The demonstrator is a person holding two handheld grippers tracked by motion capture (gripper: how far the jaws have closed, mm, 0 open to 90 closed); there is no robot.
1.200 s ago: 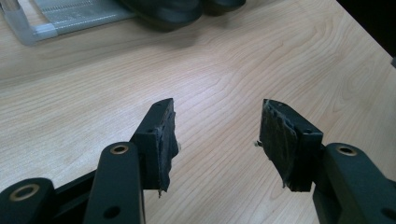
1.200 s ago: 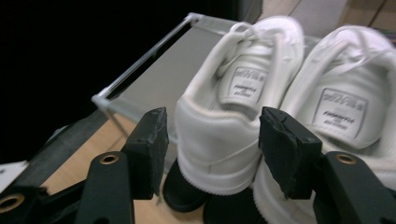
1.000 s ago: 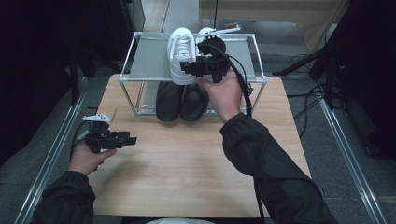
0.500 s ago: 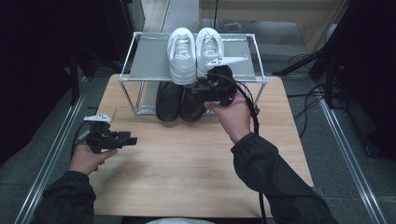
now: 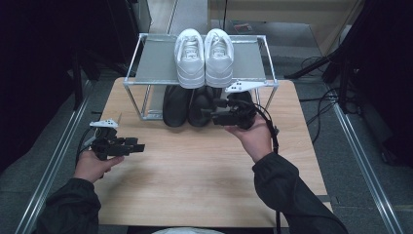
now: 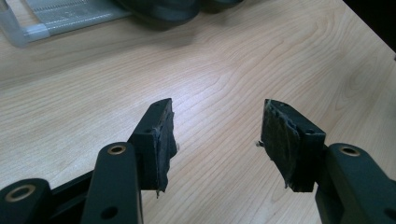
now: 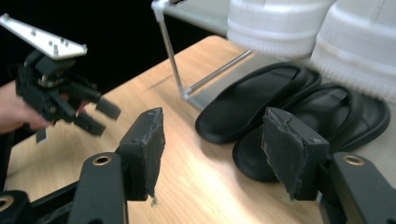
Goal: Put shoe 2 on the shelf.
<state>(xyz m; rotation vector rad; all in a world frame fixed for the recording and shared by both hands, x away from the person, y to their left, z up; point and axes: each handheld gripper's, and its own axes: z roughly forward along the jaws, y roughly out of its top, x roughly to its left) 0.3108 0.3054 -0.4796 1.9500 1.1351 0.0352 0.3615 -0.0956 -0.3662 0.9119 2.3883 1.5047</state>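
Note:
A pair of white sneakers (image 5: 203, 56) stands side by side on the top shelf of a metal rack (image 5: 155, 61). Under the shelf lies a pair of black slippers (image 5: 189, 105). My right gripper (image 5: 210, 112) is open and empty just in front of the slippers, pointing left. In the right gripper view its jaws frame the black slippers (image 7: 261, 107), with the sneakers' white soles (image 7: 275, 23) above. My left gripper (image 5: 138, 145) hovers open and empty over the table's left side. Its jaws (image 6: 217, 135) show bare wood between them.
The wooden table (image 5: 195, 185) stretches between the two hands. The rack's thin metal leg (image 7: 170, 42) stands left of the slippers. The left gripper (image 7: 100, 116) shows far off in the right gripper view. Dark floor and cables surround the table.
My right gripper has come down from the white sneakers on the top shelf to the level of the black slippers. Both sneakers now stand uncovered. The left hand has stayed put.

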